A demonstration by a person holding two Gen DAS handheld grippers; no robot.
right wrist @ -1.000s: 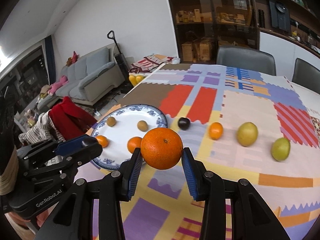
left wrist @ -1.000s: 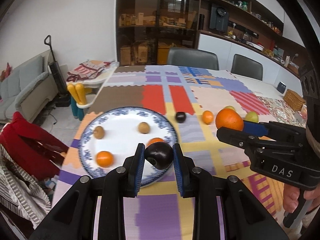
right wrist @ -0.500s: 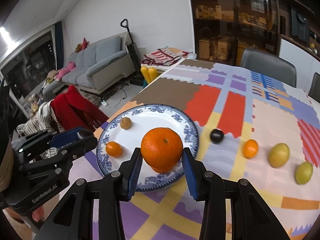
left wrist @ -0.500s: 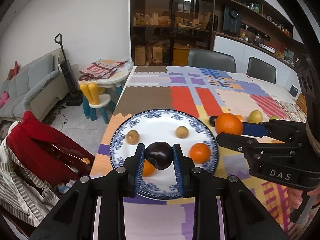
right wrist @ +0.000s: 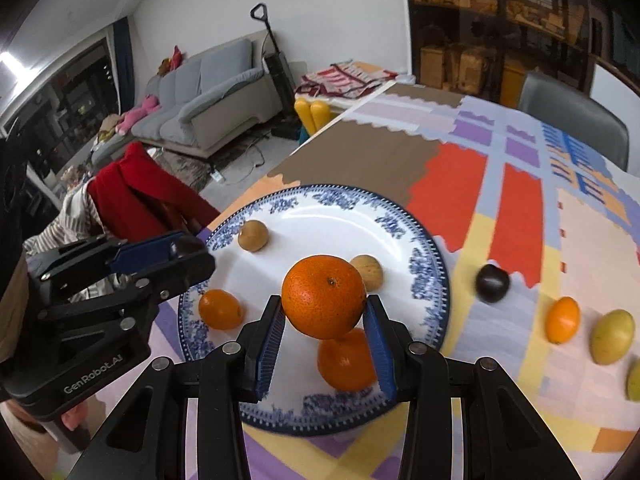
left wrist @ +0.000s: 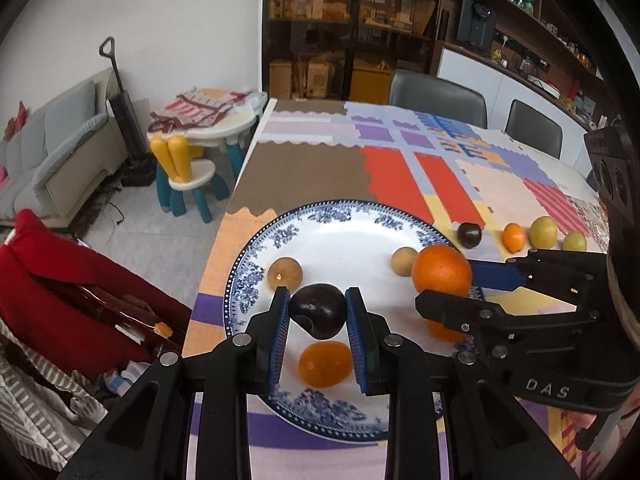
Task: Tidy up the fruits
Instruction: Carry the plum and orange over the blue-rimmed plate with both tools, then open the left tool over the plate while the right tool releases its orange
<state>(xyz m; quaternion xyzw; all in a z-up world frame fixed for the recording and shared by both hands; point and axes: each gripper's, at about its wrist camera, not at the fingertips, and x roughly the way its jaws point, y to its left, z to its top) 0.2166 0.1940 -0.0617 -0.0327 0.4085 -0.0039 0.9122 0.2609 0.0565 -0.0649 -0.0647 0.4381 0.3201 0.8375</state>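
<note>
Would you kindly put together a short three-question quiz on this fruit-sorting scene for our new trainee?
1. True or false: the left hand-held gripper grips a dark plum above the blue-patterned plate.
2. Multiple choice: what does the right hand-held gripper grip? A) a yellow-green fruit B) a large orange C) nothing
3. Fill in: not counting the two gripped fruits, ___ fruits lie on the plate.

Key
1. True.
2. B.
3. Four: two small brown fruits and two small oranges. Another plum, a small orange and yellow-green fruits lie on the tablecloth.
</note>
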